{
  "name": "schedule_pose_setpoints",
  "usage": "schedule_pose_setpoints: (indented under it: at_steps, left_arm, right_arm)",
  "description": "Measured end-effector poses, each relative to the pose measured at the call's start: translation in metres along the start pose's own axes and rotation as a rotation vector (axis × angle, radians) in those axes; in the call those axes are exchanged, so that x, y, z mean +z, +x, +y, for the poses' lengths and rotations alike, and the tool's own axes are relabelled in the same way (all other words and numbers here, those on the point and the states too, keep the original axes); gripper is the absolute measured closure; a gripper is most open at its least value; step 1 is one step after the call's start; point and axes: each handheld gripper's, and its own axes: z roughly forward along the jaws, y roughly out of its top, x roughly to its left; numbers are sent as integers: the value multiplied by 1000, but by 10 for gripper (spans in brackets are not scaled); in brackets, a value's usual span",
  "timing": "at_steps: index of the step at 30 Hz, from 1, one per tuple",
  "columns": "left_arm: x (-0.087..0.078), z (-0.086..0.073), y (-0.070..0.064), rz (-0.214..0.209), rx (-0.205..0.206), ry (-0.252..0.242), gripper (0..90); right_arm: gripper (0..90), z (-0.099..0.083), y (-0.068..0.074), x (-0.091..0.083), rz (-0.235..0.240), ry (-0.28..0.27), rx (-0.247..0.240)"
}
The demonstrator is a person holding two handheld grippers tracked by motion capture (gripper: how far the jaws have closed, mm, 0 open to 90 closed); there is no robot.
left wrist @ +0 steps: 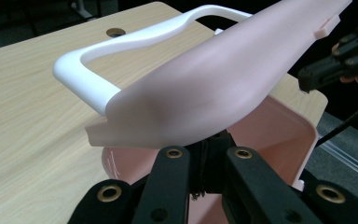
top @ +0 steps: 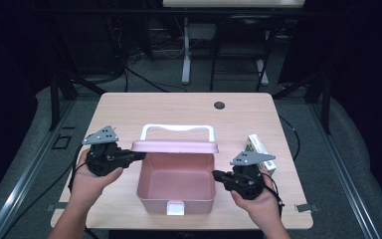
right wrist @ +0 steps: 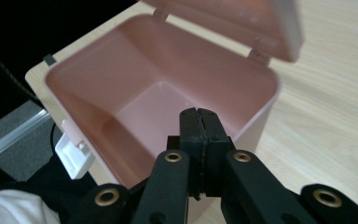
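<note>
1. A pink plastic box [top: 176,186] with rounded corners stands open near the person's edge of the pale wooden table [top: 129,107], with a small white latch [top: 175,208] on its front wall.
2. The box's pink hinged lid [top: 175,146] is raised above the back of the box, roughly level in the high view, with a white loop handle [top: 177,130] standing out beyond it.
3. The left gripper [top: 138,156] is at the left end of the lid. In the left gripper view its jaws stand almost together right under the lid's edge [left wrist: 205,93]; the jaw tips are hidden beneath it, so I cannot tell for sure whether they pinch the lid.
4. The right gripper [top: 218,175] sits at the right wall of the box, just over its rim. In the right gripper view its jaws are pressed together with nothing between them [right wrist: 199,122], pointing into the bare pink inside of the box.
5. A small white and green carton [top: 259,149] lies on the table to the right of the box, just behind the right gripper.
6. A dark round hole [top: 219,105] sits in the table well behind the box.
</note>
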Motion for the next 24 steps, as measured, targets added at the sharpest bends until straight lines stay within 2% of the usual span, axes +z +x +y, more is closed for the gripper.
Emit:
schedule_pose_setpoints:
  at_steps: [3,11,24]
  left_arm:
    - [1,3,4,-8,-8,-7,898]
    - [3,14,10,12,-9,-10,898]
    - [6,22,18,19,-22,-13,898]
  right_arm:
    - [900,-4,3,7,8,15,-7]
    - [900,-12,8,23,27,62,-18]
    - [900,-17,11,31,51,91,-20]
